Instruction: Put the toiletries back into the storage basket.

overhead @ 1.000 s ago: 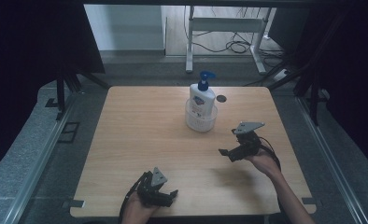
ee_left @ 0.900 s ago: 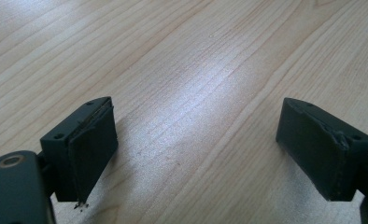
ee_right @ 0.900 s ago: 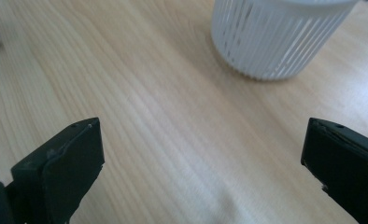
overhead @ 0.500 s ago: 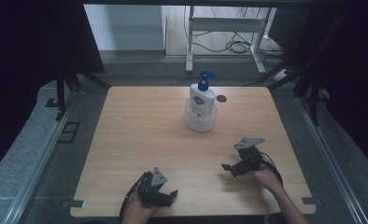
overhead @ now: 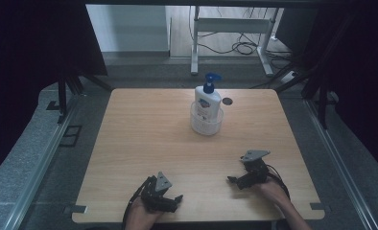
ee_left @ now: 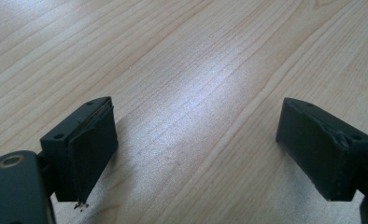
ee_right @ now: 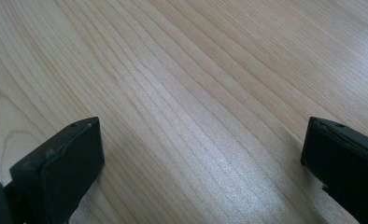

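A white pump bottle (overhead: 207, 98) with a blue pump head stands upright inside a clear round container (overhead: 206, 122) at the far middle of the wooden table (overhead: 144, 139). My left gripper (overhead: 170, 201) rests low at the near edge, left of centre, open with only bare wood between its jaws, as the left gripper view (ee_left: 196, 149) shows. My right gripper (overhead: 235, 181) sits near the front right, also open over bare wood in the right gripper view (ee_right: 201, 163). Both are well short of the bottle.
A small dark round spot (overhead: 227, 101) lies on the table just right of the bottle. Metal frame rails (overhead: 38, 163) run along both sides of the table. Beyond the far edge are a stand's legs (overhead: 194, 52) and cables (overhead: 242, 48) on the floor.
My right gripper has drawn back toward the near edge and lower to the table, away from the bottle. The left gripper has stayed put.
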A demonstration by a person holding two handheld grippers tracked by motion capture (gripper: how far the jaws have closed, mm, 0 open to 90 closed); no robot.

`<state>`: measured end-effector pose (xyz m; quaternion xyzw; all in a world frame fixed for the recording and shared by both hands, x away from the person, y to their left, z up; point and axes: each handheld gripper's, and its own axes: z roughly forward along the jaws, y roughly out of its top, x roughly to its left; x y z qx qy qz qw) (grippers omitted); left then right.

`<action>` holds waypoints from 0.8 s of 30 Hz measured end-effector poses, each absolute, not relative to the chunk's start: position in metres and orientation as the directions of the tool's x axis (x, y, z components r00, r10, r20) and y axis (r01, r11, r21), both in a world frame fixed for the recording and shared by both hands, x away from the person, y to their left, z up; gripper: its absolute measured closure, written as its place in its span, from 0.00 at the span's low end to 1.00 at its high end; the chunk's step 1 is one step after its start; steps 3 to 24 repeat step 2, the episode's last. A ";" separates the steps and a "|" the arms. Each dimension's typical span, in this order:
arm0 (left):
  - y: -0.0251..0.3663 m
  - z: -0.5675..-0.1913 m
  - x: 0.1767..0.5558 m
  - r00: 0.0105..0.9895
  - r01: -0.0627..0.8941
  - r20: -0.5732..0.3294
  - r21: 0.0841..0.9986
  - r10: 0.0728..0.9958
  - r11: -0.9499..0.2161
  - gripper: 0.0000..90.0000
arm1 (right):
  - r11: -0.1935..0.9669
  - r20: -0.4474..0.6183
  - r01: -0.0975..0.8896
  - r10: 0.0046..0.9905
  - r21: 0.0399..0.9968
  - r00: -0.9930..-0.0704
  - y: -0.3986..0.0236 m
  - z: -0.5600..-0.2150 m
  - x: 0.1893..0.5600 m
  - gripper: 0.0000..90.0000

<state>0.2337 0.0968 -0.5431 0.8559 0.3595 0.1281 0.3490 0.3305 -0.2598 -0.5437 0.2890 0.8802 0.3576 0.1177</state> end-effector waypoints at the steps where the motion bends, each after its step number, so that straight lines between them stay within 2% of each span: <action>1: 0.097 -0.543 0.234 0.708 0.527 -0.032 0.690 0.706 -0.497 0.13 | 0.577 -0.001 0.424 0.593 0.698 -0.805 -0.260 -0.544 0.330 0.00; 24: 0.097 -0.543 0.234 0.709 0.526 -0.030 0.688 0.704 -0.500 0.13 | 0.577 0.001 0.425 0.593 0.698 -0.805 -0.260 -0.544 0.330 0.00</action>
